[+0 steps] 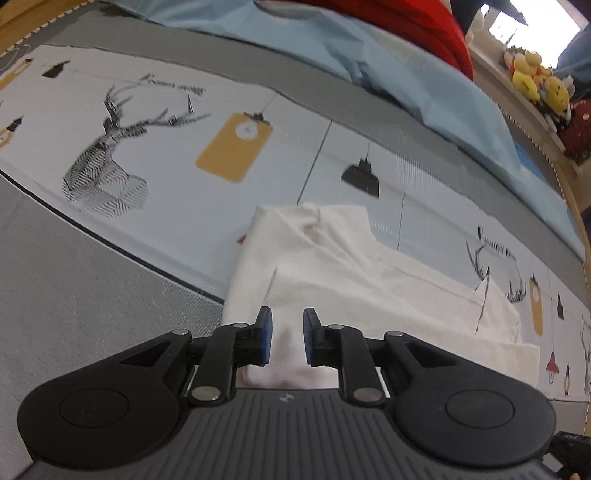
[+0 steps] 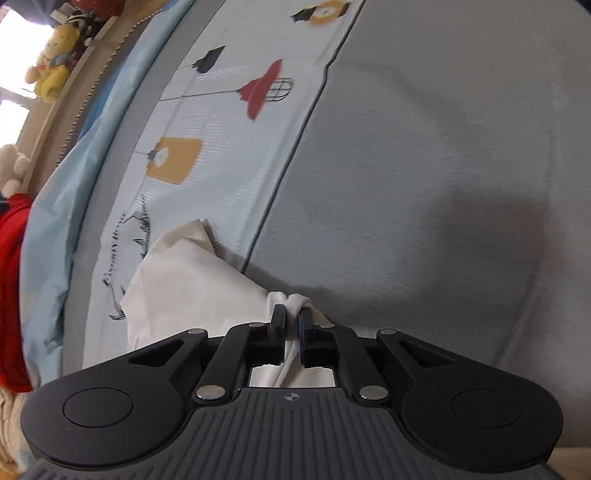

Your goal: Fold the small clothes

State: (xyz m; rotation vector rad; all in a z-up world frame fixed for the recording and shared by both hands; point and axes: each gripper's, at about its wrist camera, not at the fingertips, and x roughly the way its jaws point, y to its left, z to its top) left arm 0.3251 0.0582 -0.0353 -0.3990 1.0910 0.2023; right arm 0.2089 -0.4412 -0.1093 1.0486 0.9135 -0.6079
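A small white garment point(image 1: 332, 266) lies partly folded on a pale bedspread point(image 1: 177, 177) printed with deer heads and lamps. Low over the garment's near edge hangs my left gripper point(image 1: 287, 317), open by a narrow gap, with the cloth showing beneath and nothing pinched between the blue pads. In the right wrist view the same white garment point(image 2: 192, 280) lies at the border between the printed area and plain grey fabric point(image 2: 443, 184). There my right gripper point(image 2: 291, 315) is shut on a bunched fold of the garment's edge, which pokes out past the fingertips.
A crumpled light blue sheet point(image 1: 388, 62) and a red cloth point(image 1: 413, 26) lie along the far side of the bed. Yellow plush toys point(image 1: 535, 77) sit on a shelf beyond, and one shows as the yellow toy point(image 2: 51, 70) in the right wrist view.
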